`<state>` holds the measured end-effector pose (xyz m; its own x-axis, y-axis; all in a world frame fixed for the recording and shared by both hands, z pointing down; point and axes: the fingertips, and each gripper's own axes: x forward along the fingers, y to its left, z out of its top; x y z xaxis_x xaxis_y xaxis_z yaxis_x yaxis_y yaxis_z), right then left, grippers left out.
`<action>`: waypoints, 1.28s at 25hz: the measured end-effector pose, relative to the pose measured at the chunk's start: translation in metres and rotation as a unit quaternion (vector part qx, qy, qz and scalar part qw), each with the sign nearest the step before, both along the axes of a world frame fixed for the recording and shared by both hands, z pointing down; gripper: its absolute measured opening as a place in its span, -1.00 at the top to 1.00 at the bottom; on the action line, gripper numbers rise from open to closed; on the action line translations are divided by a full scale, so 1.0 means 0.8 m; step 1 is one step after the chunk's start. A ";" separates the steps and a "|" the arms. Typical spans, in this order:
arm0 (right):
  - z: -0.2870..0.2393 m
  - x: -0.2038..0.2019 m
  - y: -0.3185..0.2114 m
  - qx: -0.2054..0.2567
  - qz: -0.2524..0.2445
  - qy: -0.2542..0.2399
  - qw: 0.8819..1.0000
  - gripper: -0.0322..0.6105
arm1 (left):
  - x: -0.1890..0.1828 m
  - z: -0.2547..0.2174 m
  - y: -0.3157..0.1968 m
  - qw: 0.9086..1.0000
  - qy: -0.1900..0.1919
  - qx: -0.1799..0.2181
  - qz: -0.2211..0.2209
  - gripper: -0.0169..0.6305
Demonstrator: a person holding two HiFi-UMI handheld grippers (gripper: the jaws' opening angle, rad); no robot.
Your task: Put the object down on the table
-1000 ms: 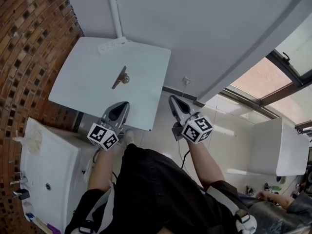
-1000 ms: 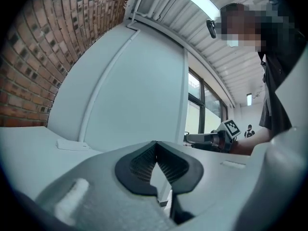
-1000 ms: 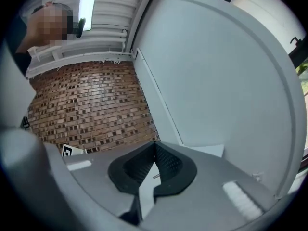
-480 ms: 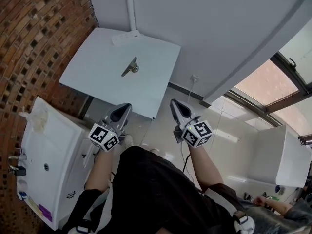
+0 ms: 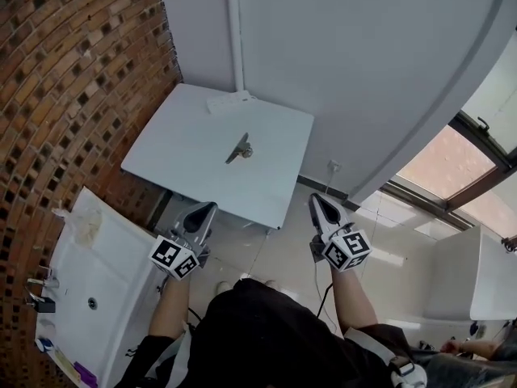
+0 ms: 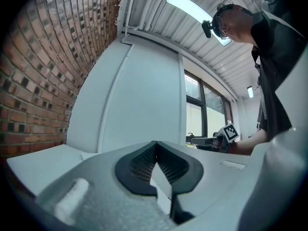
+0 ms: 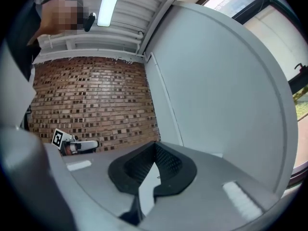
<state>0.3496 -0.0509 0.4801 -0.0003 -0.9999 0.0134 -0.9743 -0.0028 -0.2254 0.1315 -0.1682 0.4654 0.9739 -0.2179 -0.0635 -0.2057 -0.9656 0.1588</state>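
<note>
L gripper (image 5: 207,208): jaws together, empty, just short of white table (image 5: 161,148). Small metal object (image 5: 240,147) lies mid-table, nothing touching it. R gripper (image 5: 317,200): closed too, empty. Placing looks done; next prob. just keep clear.

Daylight from the window (image 5: 452,164) to the right of the white worktop (image 5: 186,156) fills the room evenly, leaving only soft shadows. Pale glare streaks the glossy floor (image 5: 295,217) to the worktop's right. In the left gripper view a ceiling strip light (image 6: 192,11) burns out to white. Fisheye distortion bows the brick wall (image 5: 73,95) to the left of the worktop and darkens the corners of both gripper views.
</note>
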 end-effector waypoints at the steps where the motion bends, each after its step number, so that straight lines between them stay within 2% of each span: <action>1: -0.002 -0.005 -0.005 0.004 0.004 -0.001 1.000 0.89 | -0.008 -0.002 -0.005 1.000 0.000 0.001 -0.003 0.94; 7: 0.001 -0.048 -0.020 0.009 0.012 -0.009 1.000 0.89 | -0.058 0.001 -0.025 1.000 -0.001 0.000 -0.017 0.94; 13: 0.012 -0.066 -0.025 -0.005 0.016 0.002 1.000 0.89 | -0.088 0.007 -0.036 0.999 0.012 -0.014 -0.039 0.94; 22: 0.014 -0.078 -0.042 0.000 0.013 -0.003 1.000 0.89 | -0.084 0.011 -0.033 1.000 0.009 -0.006 -0.025 0.94; 28: 0.015 -0.099 -0.055 0.004 -0.001 -0.020 1.000 0.89 | -0.080 0.019 -0.031 0.999 0.017 -0.026 -0.021 0.94; 32: 0.015 -0.109 -0.063 0.009 -0.009 -0.023 1.000 0.89 | -0.071 0.016 -0.030 0.999 0.024 -0.022 -0.014 0.94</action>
